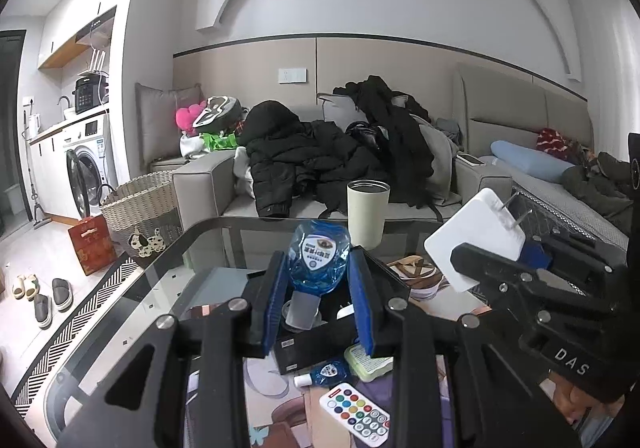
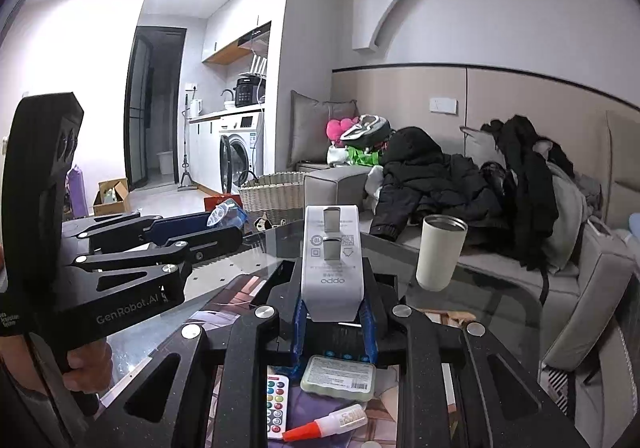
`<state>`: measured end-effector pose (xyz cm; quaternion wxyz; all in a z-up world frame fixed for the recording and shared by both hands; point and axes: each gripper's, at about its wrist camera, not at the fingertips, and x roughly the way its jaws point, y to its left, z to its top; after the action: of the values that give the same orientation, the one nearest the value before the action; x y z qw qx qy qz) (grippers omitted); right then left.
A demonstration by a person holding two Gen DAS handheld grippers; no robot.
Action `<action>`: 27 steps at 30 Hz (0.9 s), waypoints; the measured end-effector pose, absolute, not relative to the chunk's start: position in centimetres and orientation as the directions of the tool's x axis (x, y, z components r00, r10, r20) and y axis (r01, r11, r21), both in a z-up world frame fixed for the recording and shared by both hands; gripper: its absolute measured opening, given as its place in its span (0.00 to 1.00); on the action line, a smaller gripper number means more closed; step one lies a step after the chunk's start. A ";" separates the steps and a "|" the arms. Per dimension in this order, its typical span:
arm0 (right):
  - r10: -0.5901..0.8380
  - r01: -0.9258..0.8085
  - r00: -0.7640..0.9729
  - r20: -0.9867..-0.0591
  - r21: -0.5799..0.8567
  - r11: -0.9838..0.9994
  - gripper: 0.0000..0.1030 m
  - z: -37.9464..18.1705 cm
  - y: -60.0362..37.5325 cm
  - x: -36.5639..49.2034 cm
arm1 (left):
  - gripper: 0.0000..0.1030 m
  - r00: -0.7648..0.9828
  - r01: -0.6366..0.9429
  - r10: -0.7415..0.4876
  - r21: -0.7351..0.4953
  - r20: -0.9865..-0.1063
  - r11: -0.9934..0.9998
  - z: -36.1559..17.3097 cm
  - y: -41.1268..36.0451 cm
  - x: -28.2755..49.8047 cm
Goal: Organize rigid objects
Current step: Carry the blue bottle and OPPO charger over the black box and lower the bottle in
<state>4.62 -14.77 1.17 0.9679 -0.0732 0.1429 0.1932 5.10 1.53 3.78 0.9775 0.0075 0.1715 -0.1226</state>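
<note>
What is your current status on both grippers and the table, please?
Left gripper shut on blue bottle. Right gripper shut on white charger. Both held above glass table; cream cup stands ahead.

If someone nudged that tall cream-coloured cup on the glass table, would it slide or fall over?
The cream tumbler is tall and narrow at its base, so a push near its rim would probably tip it. It looks rigid, likely metal-lined, so dropping may dent rather than shatter it. On the smooth glass table, a low push would likely slide it.
</note>
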 end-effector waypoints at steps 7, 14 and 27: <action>0.347 -0.381 0.890 -0.295 -0.064 0.922 0.22 1.8 -14.9 5.2 | 0.28 0.919 0.240 -0.241 -0.043 -0.313 0.970 4.3 1.1 5.9; 0.363 -0.390 0.886 -0.287 -0.041 0.920 0.22 2.6 -14.4 8.0 | 0.28 0.929 0.229 -0.237 -0.062 -0.283 0.971 5.2 0.7 8.6; 0.318 -0.336 0.903 -0.288 -0.014 0.942 0.22 3.4 -13.3 16.1 | 0.28 0.929 0.138 -0.181 -0.151 -0.323 0.979 4.6 2.0 15.9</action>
<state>16.11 -13.29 3.38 0.9750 -0.0314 0.1425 0.1675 15.86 2.03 4.57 0.9801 -0.0629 0.1699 -0.0815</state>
